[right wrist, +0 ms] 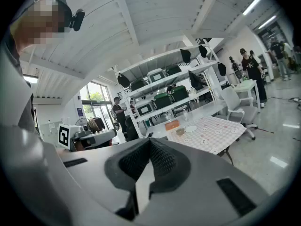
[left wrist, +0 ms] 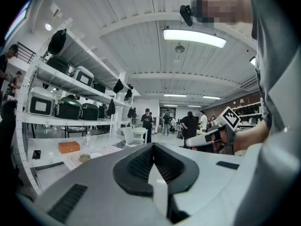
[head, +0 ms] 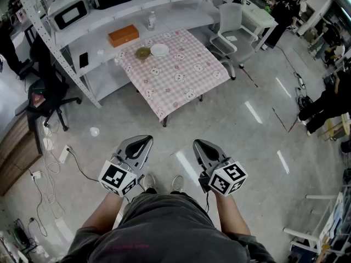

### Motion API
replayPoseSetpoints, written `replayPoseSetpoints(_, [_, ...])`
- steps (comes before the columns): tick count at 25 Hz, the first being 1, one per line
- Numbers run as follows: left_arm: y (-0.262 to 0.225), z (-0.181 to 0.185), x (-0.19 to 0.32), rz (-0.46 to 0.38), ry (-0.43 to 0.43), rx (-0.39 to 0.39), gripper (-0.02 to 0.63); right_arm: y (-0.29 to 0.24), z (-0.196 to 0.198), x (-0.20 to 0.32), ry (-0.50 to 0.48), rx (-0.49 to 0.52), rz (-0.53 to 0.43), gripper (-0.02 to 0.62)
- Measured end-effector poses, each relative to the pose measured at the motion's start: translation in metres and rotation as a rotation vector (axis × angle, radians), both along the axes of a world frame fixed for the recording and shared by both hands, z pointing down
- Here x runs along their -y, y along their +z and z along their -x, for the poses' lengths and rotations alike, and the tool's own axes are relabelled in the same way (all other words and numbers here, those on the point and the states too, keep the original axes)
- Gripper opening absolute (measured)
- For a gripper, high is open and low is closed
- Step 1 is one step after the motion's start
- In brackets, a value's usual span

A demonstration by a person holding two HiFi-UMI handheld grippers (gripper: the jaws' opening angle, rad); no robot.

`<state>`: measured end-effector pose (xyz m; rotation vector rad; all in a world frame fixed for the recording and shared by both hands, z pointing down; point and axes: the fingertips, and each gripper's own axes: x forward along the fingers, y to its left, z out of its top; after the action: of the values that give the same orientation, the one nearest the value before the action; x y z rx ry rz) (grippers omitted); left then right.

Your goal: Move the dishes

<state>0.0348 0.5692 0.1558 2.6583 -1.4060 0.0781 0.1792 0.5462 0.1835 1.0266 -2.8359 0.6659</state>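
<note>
Nothing legible is showing anywhere here. The left marker cube (head: pixel 118 178) and right marker cube (head: pixel 227 178) are carrying only black-and-white square codes, no letters or digits. A blue sign (right wrist: pixel 80 111) by the glass doors is probably bearing print, but it's coming out too small to read. Faint pinkish print on the person's dark shirt (head: pixel 127 246) is blurring out too.

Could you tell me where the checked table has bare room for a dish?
The checked table is bare across its middle, its near corner and the side toward the white chair. Only the far corner by the shelf is taken, where the bowl and the white plate sit side by side.
</note>
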Motion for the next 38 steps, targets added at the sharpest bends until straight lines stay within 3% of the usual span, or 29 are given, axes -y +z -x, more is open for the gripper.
replayPoseSetpoints(38, [0.006,-0.0076,-0.0003,0.011,0.002,0.002,0.003,-0.0019,0.0043,0.0008,-0.01,-0.039,-0.034,-0.005])
